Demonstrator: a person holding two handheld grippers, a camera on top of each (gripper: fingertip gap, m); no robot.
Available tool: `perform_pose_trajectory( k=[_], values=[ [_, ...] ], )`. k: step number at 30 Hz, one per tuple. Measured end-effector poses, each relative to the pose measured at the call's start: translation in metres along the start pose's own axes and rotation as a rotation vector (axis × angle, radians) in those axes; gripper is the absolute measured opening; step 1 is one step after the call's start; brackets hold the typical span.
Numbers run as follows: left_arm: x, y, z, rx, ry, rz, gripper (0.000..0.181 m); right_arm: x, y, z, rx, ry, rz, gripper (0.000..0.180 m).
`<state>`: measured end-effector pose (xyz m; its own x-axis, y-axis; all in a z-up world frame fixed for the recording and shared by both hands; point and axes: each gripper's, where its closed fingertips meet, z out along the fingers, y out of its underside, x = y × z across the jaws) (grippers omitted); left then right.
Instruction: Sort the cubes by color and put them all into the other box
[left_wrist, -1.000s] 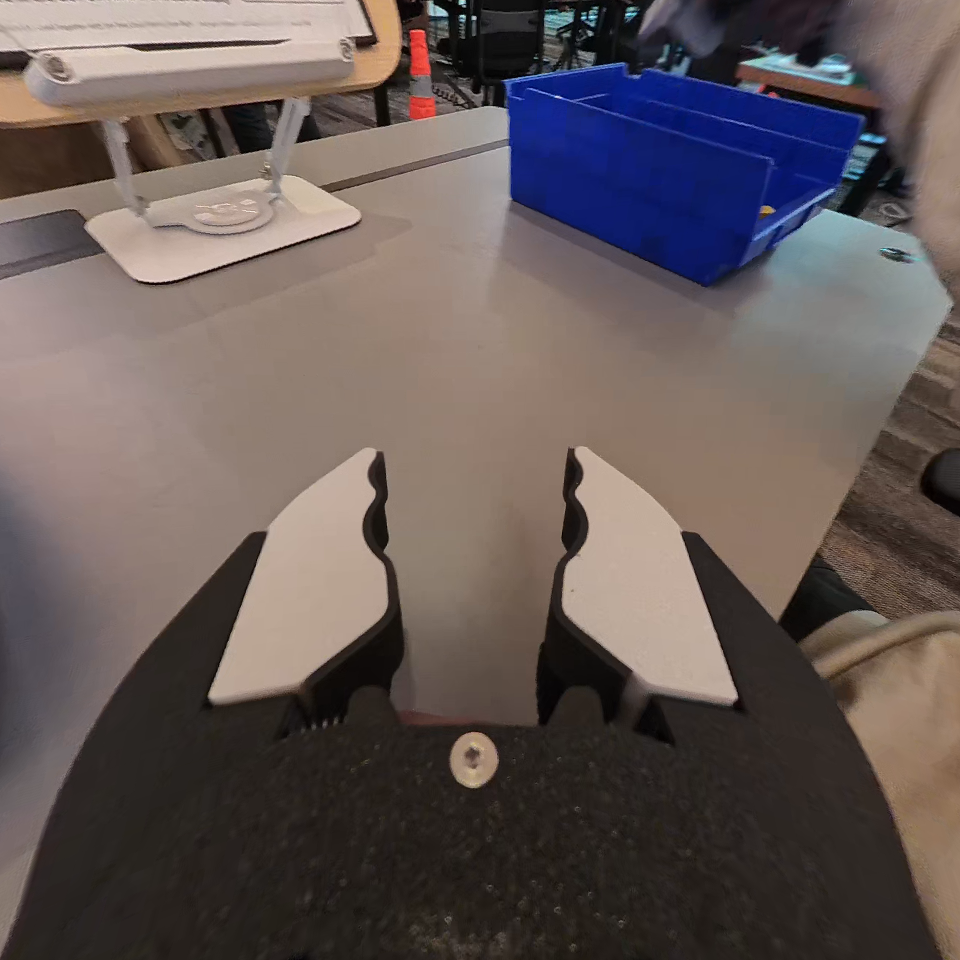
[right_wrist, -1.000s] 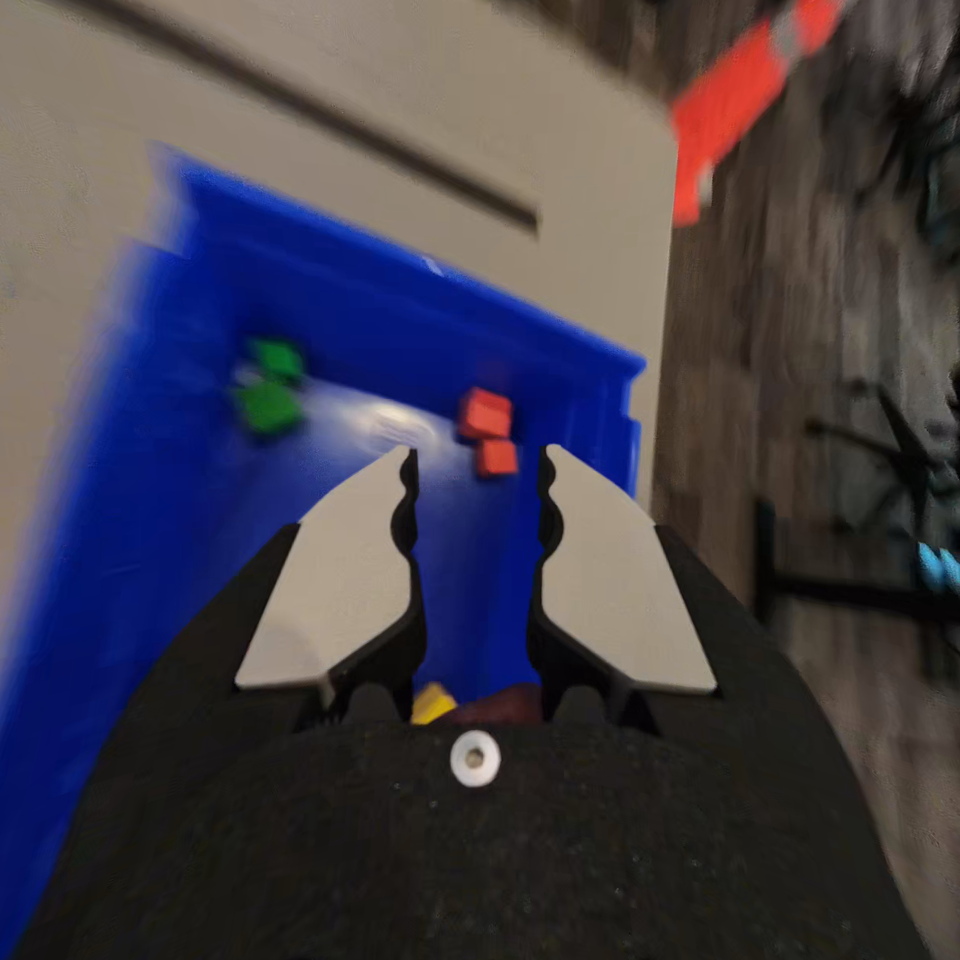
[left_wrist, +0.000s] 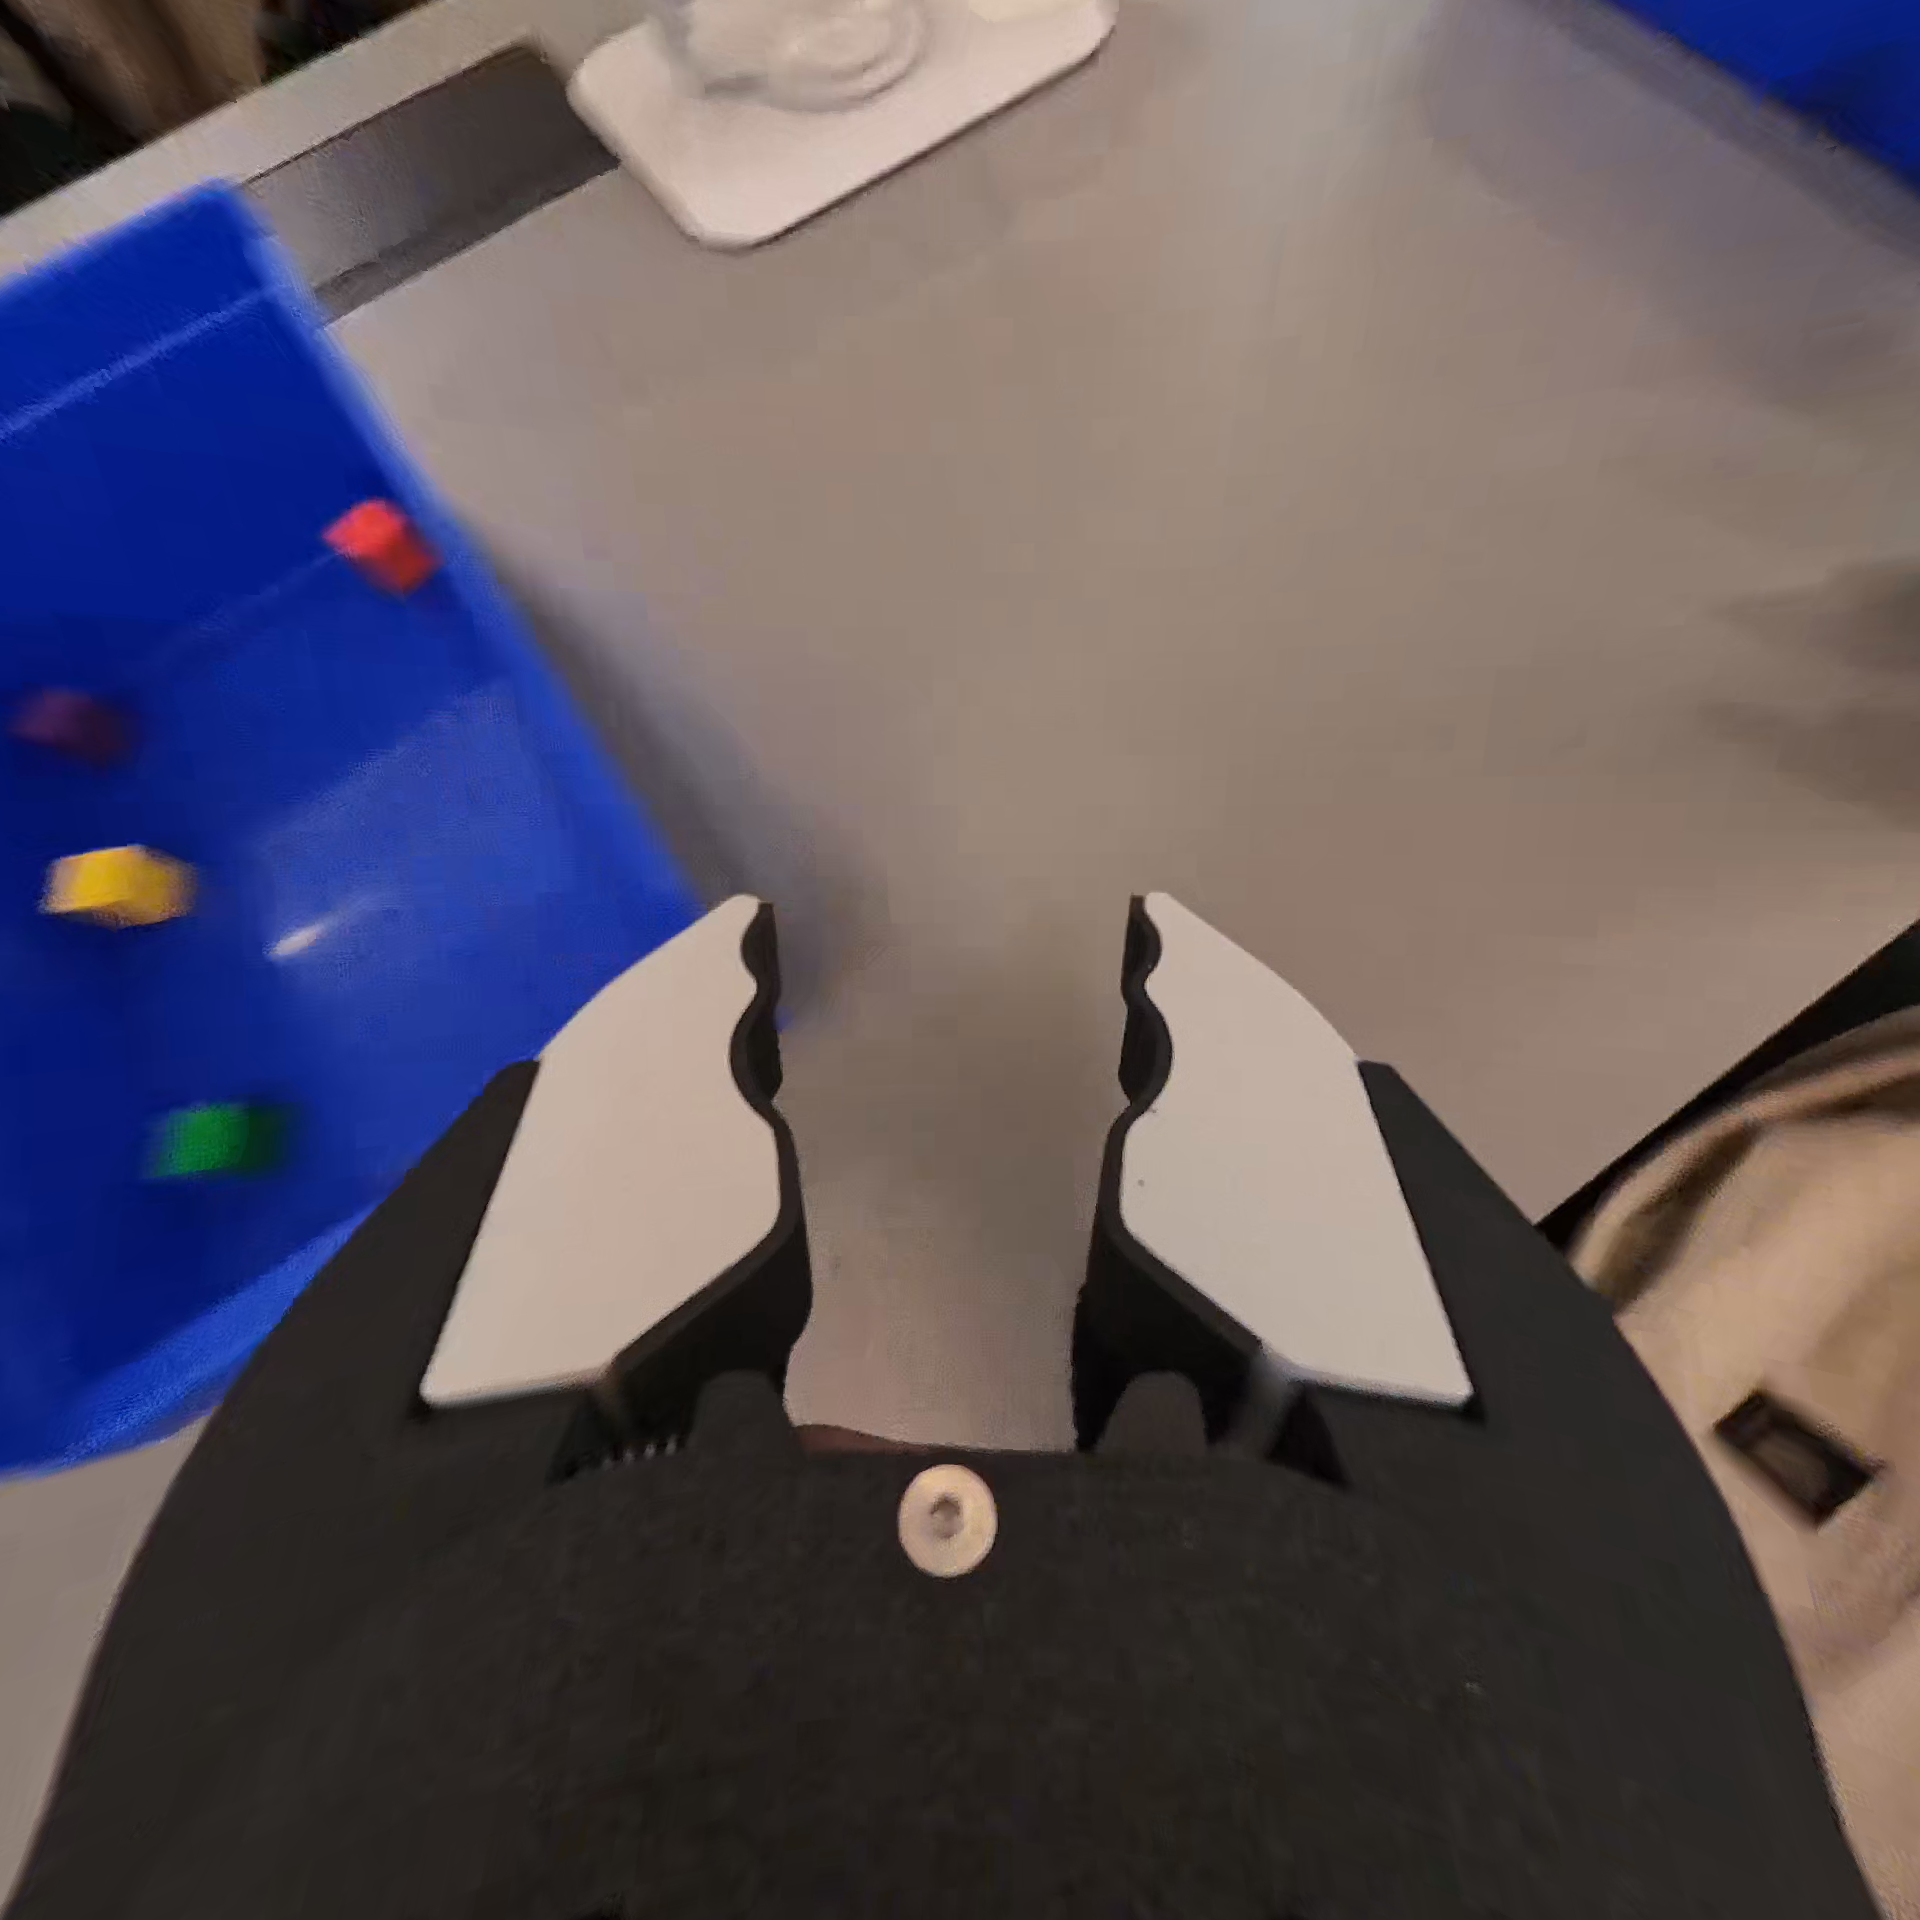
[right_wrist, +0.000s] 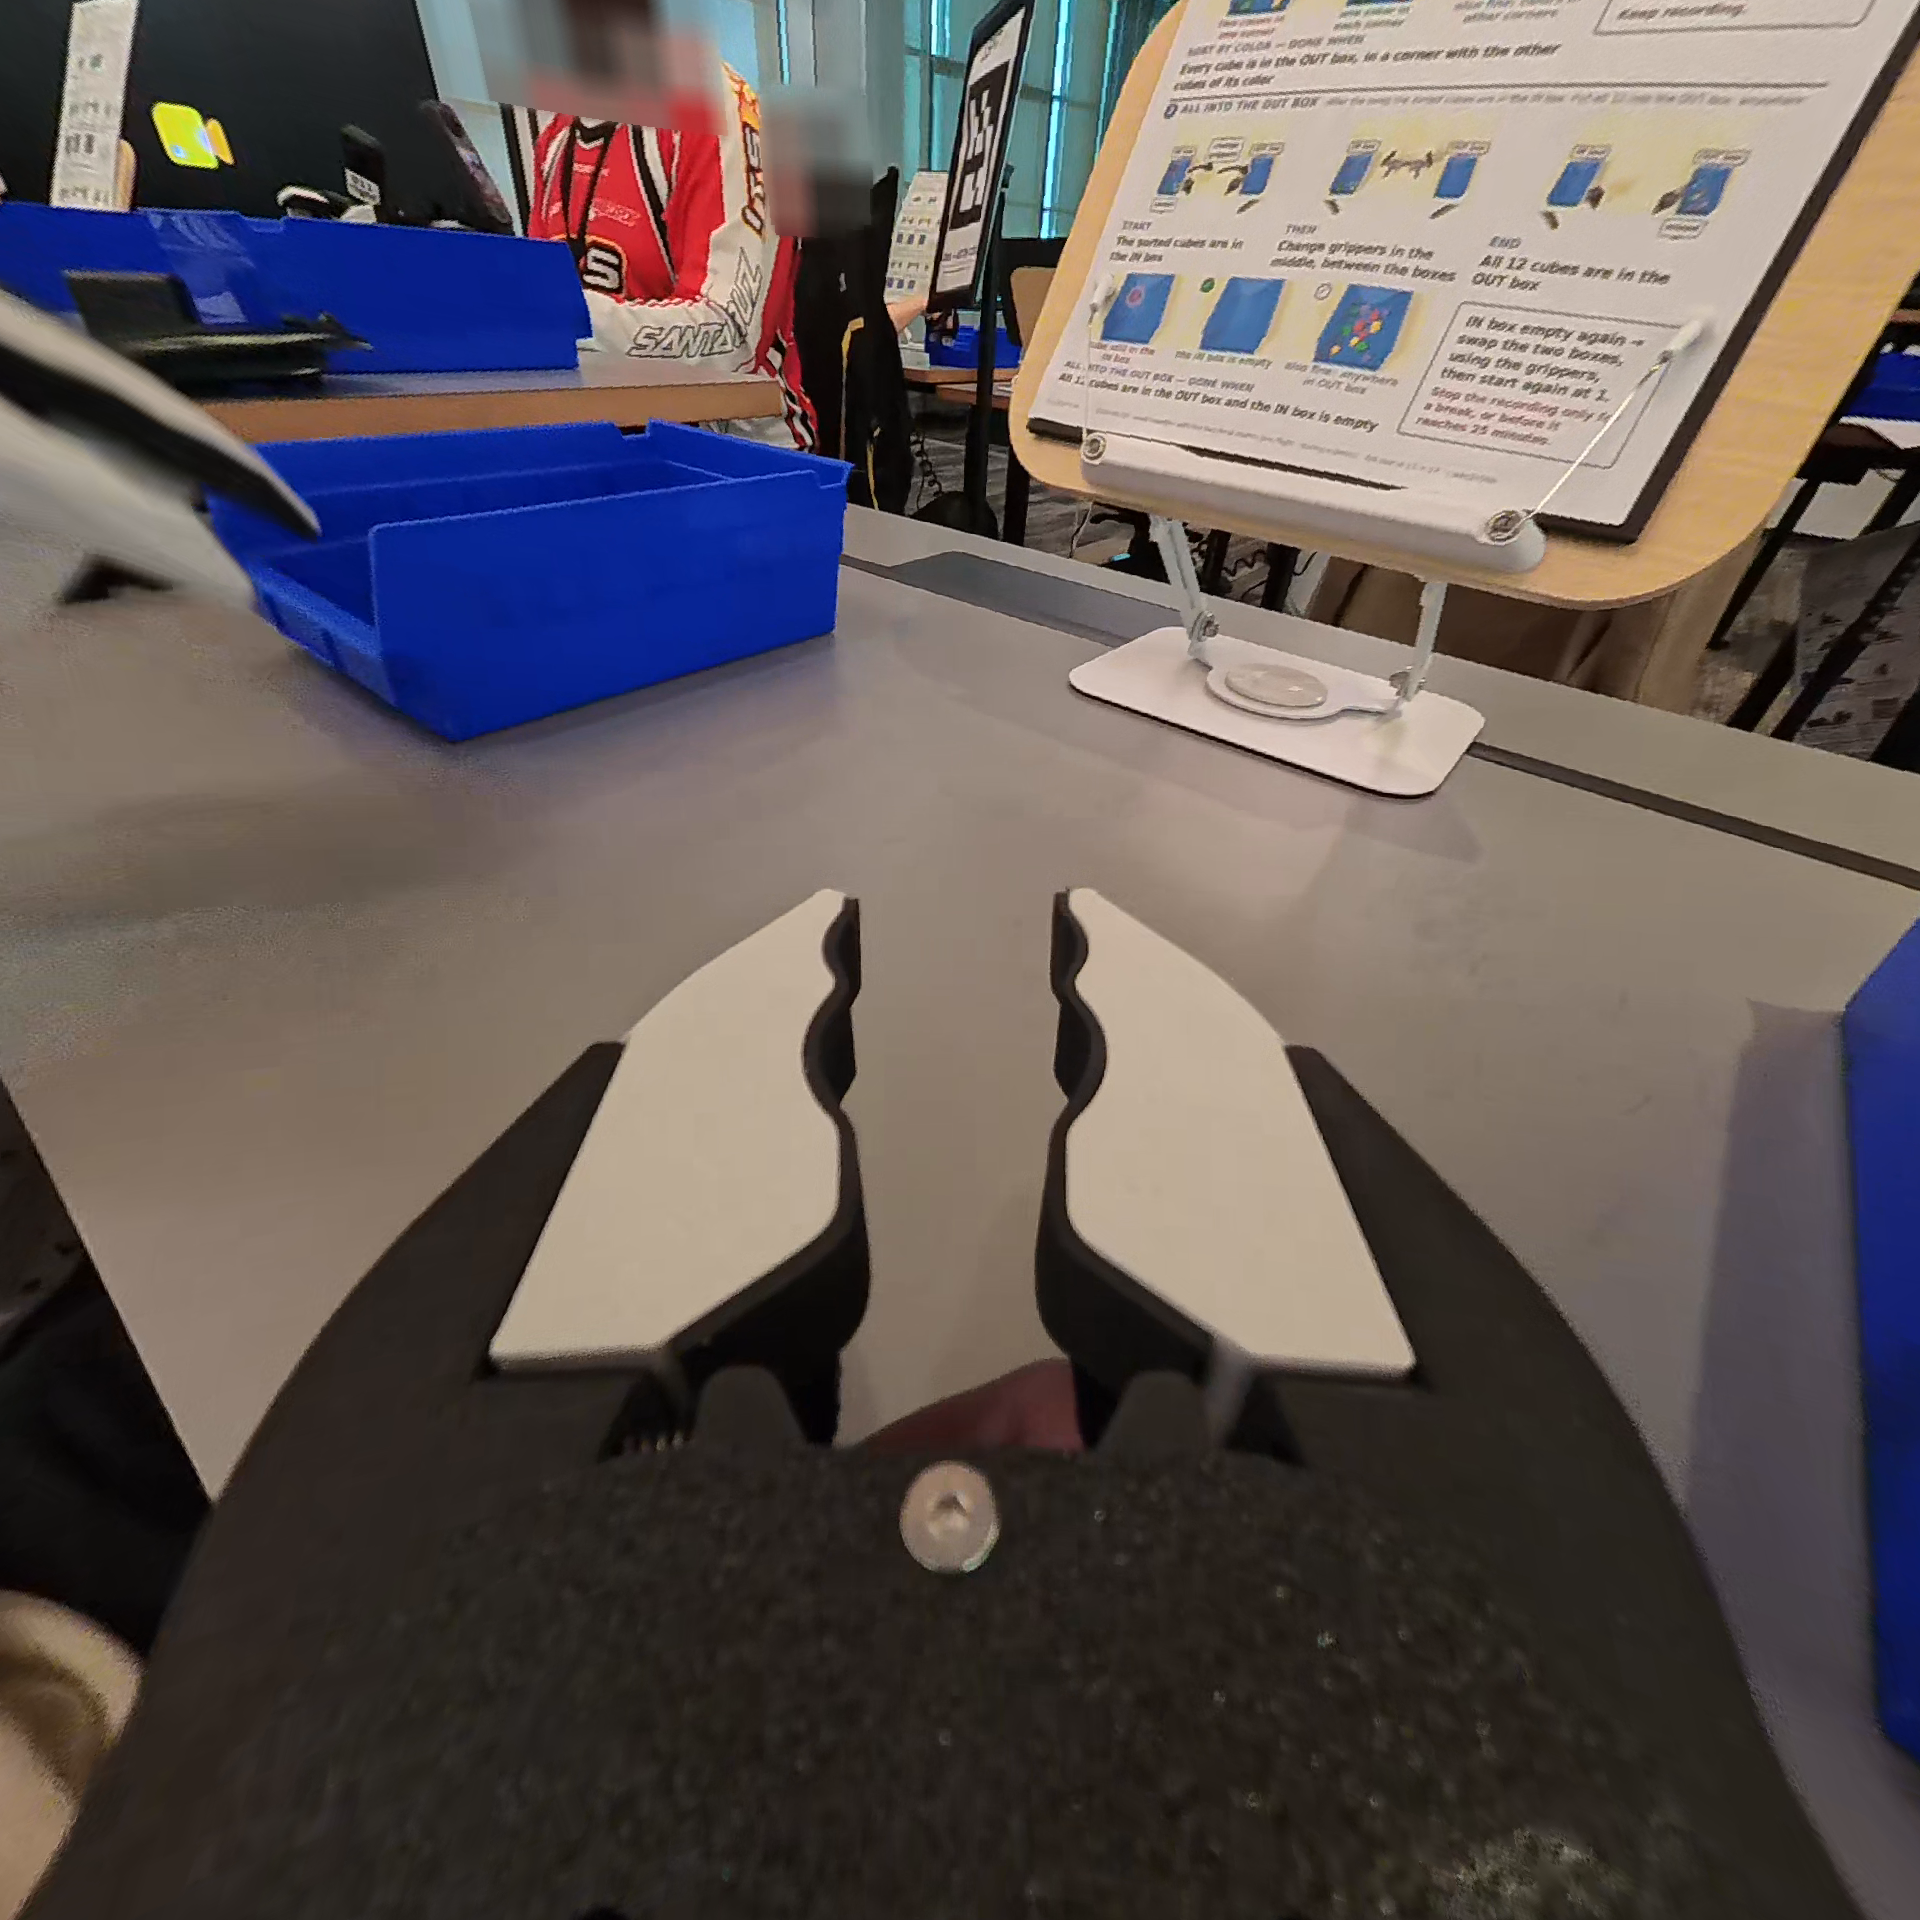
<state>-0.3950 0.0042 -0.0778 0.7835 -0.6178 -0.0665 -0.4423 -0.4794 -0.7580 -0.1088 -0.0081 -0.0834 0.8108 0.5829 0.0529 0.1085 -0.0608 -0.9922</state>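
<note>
In the left wrist view a blue box (left_wrist: 156, 447) lies at the left and holds a red cube (left_wrist: 379, 545), a purple cube (left_wrist: 68, 722), a yellow cube (left_wrist: 114, 883) and a green cube (left_wrist: 213, 1141). My left gripper (left_wrist: 951, 914) is open and empty above the bare table, just right of that box. My right gripper (right_wrist: 956, 899) is open and empty, low over the middle of the table. The same box (right_wrist: 582, 582) shows far left in the right wrist view, its contents hidden. A second blue box (right_wrist: 1886, 1351) shows at the right edge.
A white document stand (right_wrist: 1278, 707) holding an instruction board (right_wrist: 1455, 260) stands at the back of the grey table (right_wrist: 520, 935). The other gripper (right_wrist: 104, 468) shows blurred at upper left. A person in a red shirt (right_wrist: 644, 229) sits behind. A beige sleeve (left_wrist: 1766, 1351) is at right. The left gripper's tips are roughly 30 cm from the right gripper's.
My left gripper swung left and tilted down, bringing the left box with cubes into view. My right gripper left the right box and turned level over the table's middle.
</note>
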Motion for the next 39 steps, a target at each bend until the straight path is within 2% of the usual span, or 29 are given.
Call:
perform_pose_trajectory(
  k=[2,4,9,14,20,25,26,27,28,33,36,39],
  values=[
    [-0.057,0.004,-0.023,-0.157,-0.081,0.068,0.062,0.000,0.003,0.002,-0.011,-0.002,-0.017,0.035],
    [-0.118,0.011,-0.029,-0.338,-0.188,0.169,0.058,0.000,0.007,0.004,-0.022,-0.006,-0.033,0.035],
    [-0.200,0.053,0.006,-0.755,-0.121,0.190,0.057,-0.001,0.006,0.007,-0.032,-0.032,-0.038,0.034],
    [-0.226,0.083,0.031,-0.953,-0.069,0.144,0.047,-0.001,0.009,0.005,-0.041,-0.041,-0.048,0.033],
    [-0.230,0.112,0.035,-1.102,-0.107,0.157,0.050,-0.002,0.012,0.003,-0.048,-0.058,-0.033,0.032],
    [-0.232,0.120,0.041,-1.166,-0.118,0.153,0.052,-0.004,0.013,0.004,-0.055,-0.068,-0.037,0.032],
    [-0.231,0.123,0.042,-1.183,-0.108,0.154,0.048,-0.005,0.013,0.004,-0.055,-0.069,-0.042,0.031],
    [-0.229,0.125,0.044,-1.190,-0.093,0.150,0.026,-0.006,0.012,0.004,-0.054,-0.071,-0.047,0.031],
    [-0.228,0.125,0.045,-1.190,-0.081,0.146,0.022,-0.007,0.011,0.003,-0.051,-0.072,-0.052,0.031],
    [-0.223,0.123,0.043,-1.152,-0.043,0.161,0.022,-0.008,0.009,0.003,-0.049,-0.070,-0.062,0.030],
    [-0.223,0.097,0.038,-1.003,-0.064,0.181,0.022,-0.006,0.008,0.001,-0.045,-0.063,-0.066,0.030],
    [-0.212,0.043,0.027,-0.729,-0.087,0.202,0.022,-0.001,0.005,-0.001,-0.038,-0.050,-0.065,0.029]
  ],
)
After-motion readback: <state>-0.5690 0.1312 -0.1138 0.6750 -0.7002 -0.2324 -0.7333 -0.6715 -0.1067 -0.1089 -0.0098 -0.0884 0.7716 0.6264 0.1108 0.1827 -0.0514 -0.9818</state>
